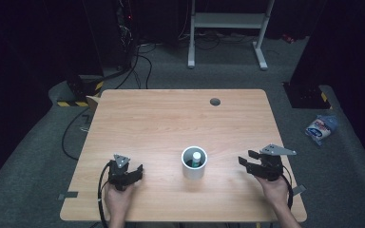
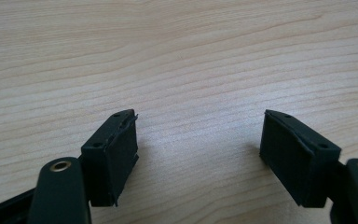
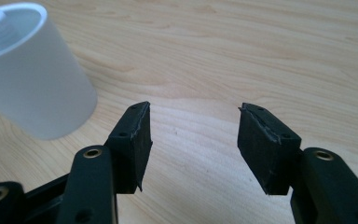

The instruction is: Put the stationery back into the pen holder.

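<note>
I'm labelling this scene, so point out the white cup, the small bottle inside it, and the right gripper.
white cup (image 1: 193, 171), high view, on its front outer wall.
small bottle (image 1: 196, 158), high view, on its white cap.
right gripper (image 3: 193, 133), right gripper view, midway between its open jaws.

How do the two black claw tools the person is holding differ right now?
The left gripper sits low by the table with bare wood ahead; the right gripper has the white cup just off to its side. The left's jaws gape wider than the right's. Both are open and hold nothing.
</note>
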A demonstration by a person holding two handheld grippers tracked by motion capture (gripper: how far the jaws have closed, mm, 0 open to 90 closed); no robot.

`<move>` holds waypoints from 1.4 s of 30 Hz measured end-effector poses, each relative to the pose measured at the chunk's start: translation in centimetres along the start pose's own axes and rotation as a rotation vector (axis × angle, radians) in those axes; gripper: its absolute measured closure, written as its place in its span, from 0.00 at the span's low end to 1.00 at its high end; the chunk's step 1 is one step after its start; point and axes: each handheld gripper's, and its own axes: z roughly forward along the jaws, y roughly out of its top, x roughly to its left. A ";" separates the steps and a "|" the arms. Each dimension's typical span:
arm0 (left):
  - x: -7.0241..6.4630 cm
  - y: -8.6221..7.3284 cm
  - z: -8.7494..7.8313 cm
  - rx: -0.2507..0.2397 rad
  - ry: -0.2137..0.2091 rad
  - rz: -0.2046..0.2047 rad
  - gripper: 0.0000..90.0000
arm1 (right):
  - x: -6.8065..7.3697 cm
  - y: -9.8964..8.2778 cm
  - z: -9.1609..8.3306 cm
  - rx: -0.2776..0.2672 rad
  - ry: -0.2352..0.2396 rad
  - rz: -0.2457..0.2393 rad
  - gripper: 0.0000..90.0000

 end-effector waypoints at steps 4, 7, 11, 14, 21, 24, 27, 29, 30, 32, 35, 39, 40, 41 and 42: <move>0.0 0.0 0.0 0.000 0.000 0.000 0.30 | -0.1 -0.7 0.3 0.019 -0.007 0.002 0.49; 0.0 0.0 0.0 0.001 -0.001 0.001 0.31 | -0.1 -1.1 0.5 0.029 -0.013 0.010 0.49; 0.0 0.0 0.0 0.000 0.000 0.000 0.30 | 0.0 -1.6 0.8 0.045 -0.022 0.003 0.49; 0.0 0.0 0.0 0.001 -0.001 0.001 0.30 | 0.1 -2.1 1.1 0.064 -0.030 0.007 0.49; 0.0 0.0 0.0 0.001 -0.001 0.001 0.30 | 0.5 -3.1 1.8 0.104 -0.040 -0.011 0.48; 0.0 0.0 0.0 0.001 -0.001 0.001 0.30 | 0.8 -3.4 2.1 0.114 -0.046 -0.031 0.48; 0.0 0.0 0.0 0.000 -0.001 0.001 0.31 | 1.1 -3.8 2.4 0.128 -0.049 -0.042 0.48; 0.0 0.0 0.0 0.001 -0.001 0.001 0.30 | 1.2 -4.1 2.5 0.136 -0.053 -0.054 0.48; 0.0 0.0 0.0 0.001 -0.001 0.001 0.30 | 1.3 -4.2 2.6 0.144 -0.052 -0.046 0.48; 0.0 0.0 0.0 0.001 -0.001 0.001 0.30 | 1.5 -4.4 2.6 0.139 -0.060 -0.058 0.47; 0.0 0.0 0.0 0.001 -0.001 0.001 0.31 | 1.7 -4.5 2.7 0.137 -0.072 -0.080 0.47; 0.0 0.0 0.0 0.001 -0.001 0.001 0.30 | 1.9 -4.8 2.7 0.127 -0.081 -0.101 0.44; 0.0 0.0 0.0 0.001 -0.001 0.001 0.30 | 1.9 -4.8 2.7 0.128 -0.079 -0.100 0.43; 0.0 0.0 0.0 0.000 -0.001 0.001 0.30 | 1.9 -4.8 2.7 0.127 -0.077 -0.106 0.43; 0.0 0.0 0.0 0.001 -0.001 0.001 0.30 | 1.9 -4.8 2.7 0.128 -0.075 -0.104 0.42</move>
